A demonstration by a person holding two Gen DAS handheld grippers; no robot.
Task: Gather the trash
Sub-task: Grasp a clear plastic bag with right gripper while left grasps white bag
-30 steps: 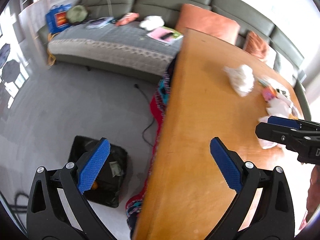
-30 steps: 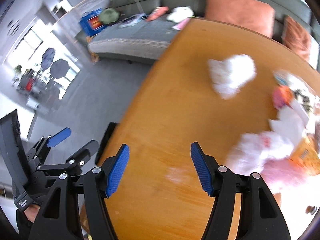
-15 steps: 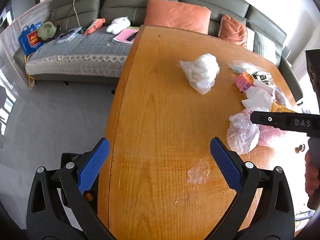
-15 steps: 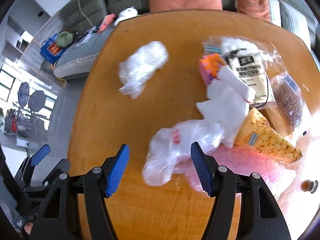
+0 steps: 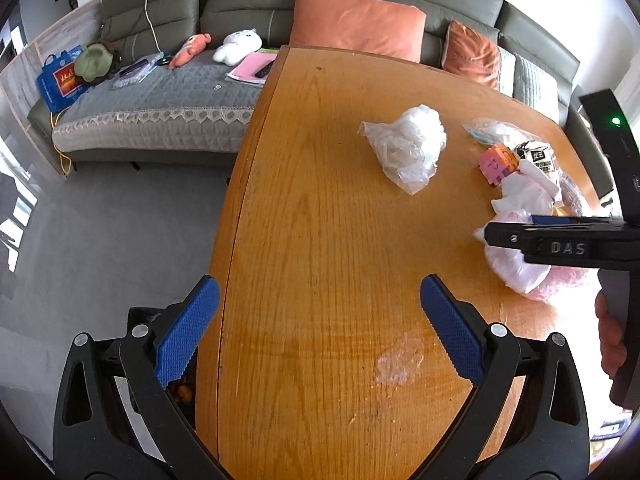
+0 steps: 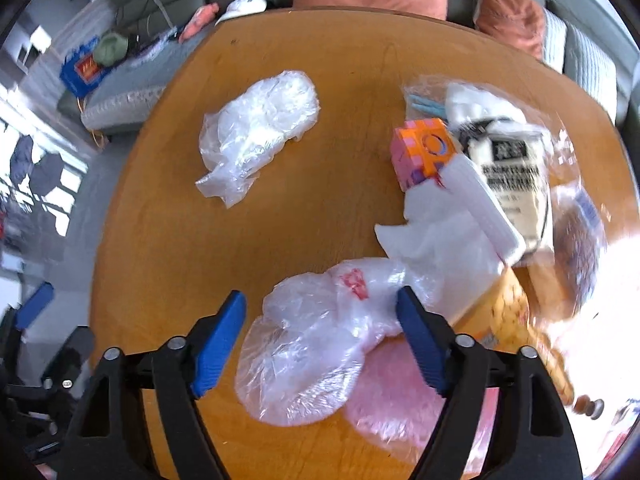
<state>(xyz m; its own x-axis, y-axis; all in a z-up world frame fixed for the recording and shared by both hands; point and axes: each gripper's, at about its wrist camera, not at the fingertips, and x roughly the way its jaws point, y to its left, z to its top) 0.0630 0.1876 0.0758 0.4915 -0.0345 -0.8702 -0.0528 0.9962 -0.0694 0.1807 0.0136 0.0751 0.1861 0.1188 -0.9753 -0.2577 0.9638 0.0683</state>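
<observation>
The right gripper hangs over the wooden oval table with its blue-padded jaws spread wide on either side of a crumpled clear plastic bag with a red mark; the pads do not press it, and nothing is held. Just right of that bag lies a pink fluffy bundle in clear wrap. Farther off sit white tissue paper, an orange-and-pink printed box and a clear packet with a black-and-white label, its print too blurred to read. A second crumpled clear bag lies alone, far left of the pile. The left gripper is wide open and empty over the table's near left edge. The right gripper's side reads "DAS".
</observation>
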